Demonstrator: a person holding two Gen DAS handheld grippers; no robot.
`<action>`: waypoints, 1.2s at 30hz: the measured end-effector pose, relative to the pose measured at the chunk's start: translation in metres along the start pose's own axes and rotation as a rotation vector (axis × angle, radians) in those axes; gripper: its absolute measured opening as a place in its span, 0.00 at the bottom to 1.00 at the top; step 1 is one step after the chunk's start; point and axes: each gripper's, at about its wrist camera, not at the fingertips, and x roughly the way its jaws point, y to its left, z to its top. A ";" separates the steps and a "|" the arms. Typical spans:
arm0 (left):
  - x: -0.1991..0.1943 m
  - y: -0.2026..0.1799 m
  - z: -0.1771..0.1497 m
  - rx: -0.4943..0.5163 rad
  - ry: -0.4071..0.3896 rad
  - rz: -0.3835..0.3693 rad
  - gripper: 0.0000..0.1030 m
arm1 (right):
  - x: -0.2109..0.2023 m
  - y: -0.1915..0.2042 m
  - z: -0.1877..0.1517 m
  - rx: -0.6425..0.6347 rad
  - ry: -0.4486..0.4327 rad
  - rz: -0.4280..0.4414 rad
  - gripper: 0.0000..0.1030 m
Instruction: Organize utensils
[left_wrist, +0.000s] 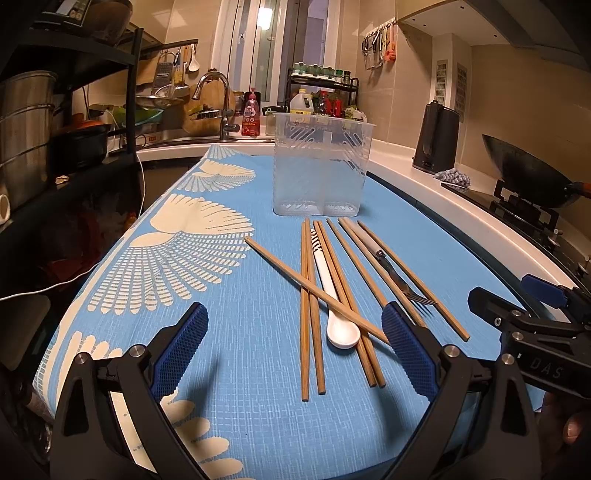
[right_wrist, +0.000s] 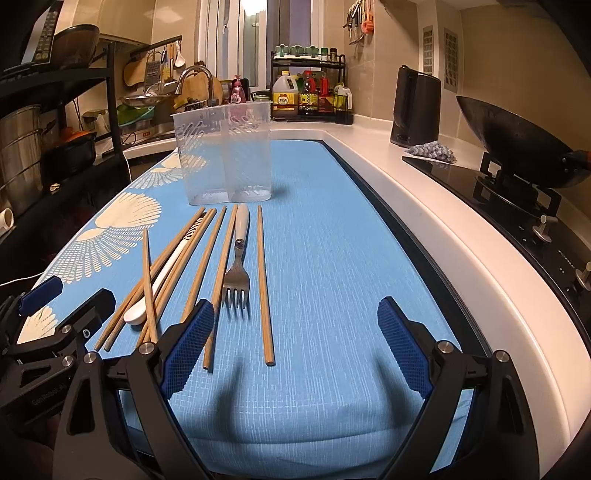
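Utensils lie loose on the blue surface (left_wrist: 258, 369) before a clear holder.

Wooden chopsticks (left_wrist: 312, 314), a white spoon (left_wrist: 341, 332) and a fork (right_wrist: 236, 277) rest just short of the holder (left_wrist: 319, 166); the left gripper (left_wrist: 295, 354) and right gripper (right_wrist: 295, 347) hover spread wide, empty.

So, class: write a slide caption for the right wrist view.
Open right hand-held gripper hovers over wooden chopsticks, fork and white spoon before an empty clear holder.

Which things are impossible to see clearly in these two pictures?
- Left wrist view: fork tines partly behind the left gripper finger.
- Right wrist view: near ends of some chopsticks behind the right gripper finger.
- Both views: container contents uncertain through frosted plastic; bottle labels too small.
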 end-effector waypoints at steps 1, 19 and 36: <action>0.000 0.000 0.000 0.001 -0.001 -0.001 0.89 | 0.000 0.000 0.000 0.000 -0.001 -0.001 0.86; -0.002 -0.002 0.000 0.006 -0.006 -0.003 0.89 | 0.000 -0.001 0.000 0.006 0.002 -0.001 0.86; -0.003 -0.004 0.000 0.012 -0.007 -0.009 0.89 | -0.001 -0.001 0.000 0.006 0.002 0.000 0.86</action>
